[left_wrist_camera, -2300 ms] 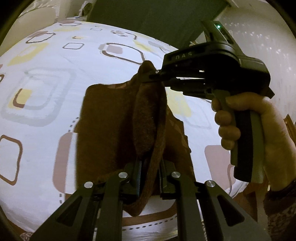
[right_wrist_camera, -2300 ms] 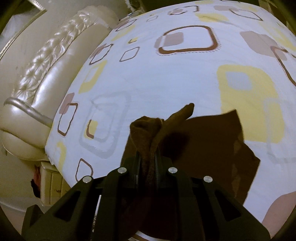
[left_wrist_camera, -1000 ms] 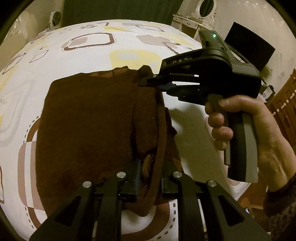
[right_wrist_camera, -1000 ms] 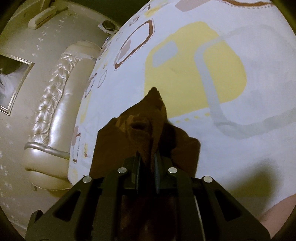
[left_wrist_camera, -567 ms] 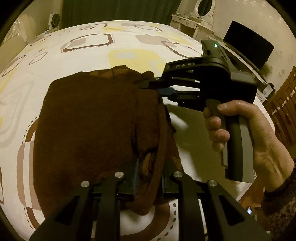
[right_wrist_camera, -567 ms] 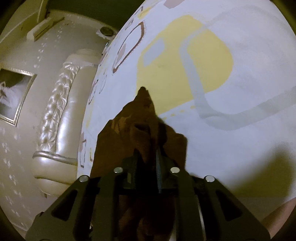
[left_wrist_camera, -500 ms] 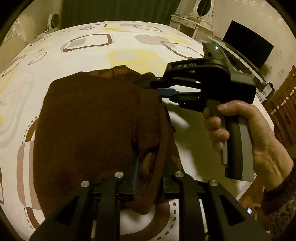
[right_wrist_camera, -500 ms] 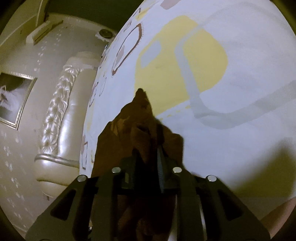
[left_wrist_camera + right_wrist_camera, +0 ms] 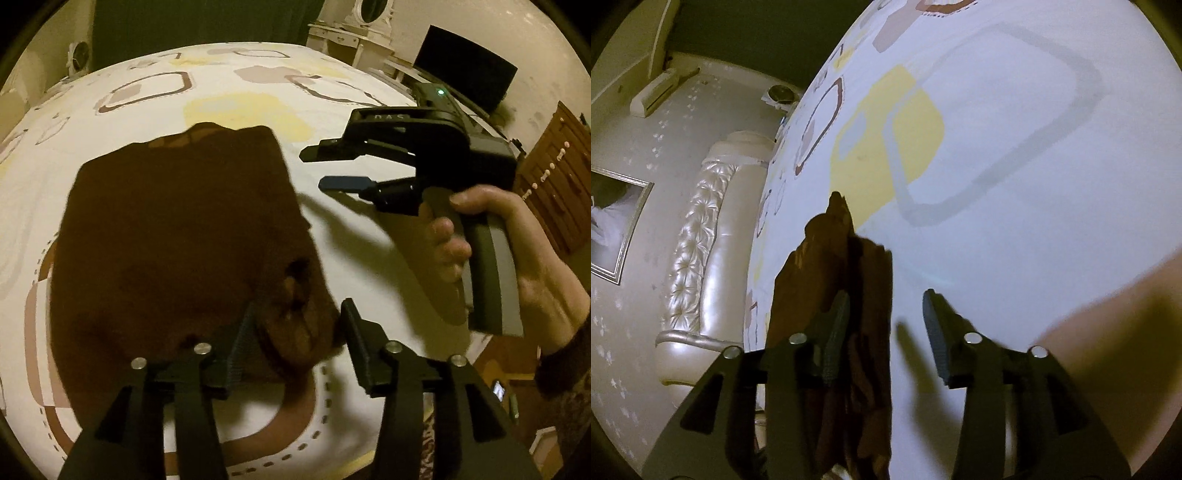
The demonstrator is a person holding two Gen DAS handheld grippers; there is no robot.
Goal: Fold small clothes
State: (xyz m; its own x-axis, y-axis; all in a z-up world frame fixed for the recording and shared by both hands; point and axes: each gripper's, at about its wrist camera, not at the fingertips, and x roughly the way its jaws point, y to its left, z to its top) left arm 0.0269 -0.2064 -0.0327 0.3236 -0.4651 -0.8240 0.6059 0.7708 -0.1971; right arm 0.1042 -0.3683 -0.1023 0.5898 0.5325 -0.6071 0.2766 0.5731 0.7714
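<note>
Brown garment (image 9: 177, 240) now flat on the patterned bed (image 9: 236, 107), folded double, no longer pinched. Left claw (image 9: 299, 332) spread wide over its near edge. Right claw (image 9: 328, 168) parted too, drawn clear, just beside cloth.

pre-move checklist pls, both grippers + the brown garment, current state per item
1. Left gripper open: ok, fingers spread, cloth between them but not pinched.
2. Right gripper open and off the cloth: ok, its fingers sit apart beside the garment's right edge.
3. Brown garment resting on the bed sheet: ok, it lies folded.
4. Fold flat: not ok, bunched lump at the near right corner.
5. Edges aligned underneath: cannot tell, lower layers hidden.
</note>
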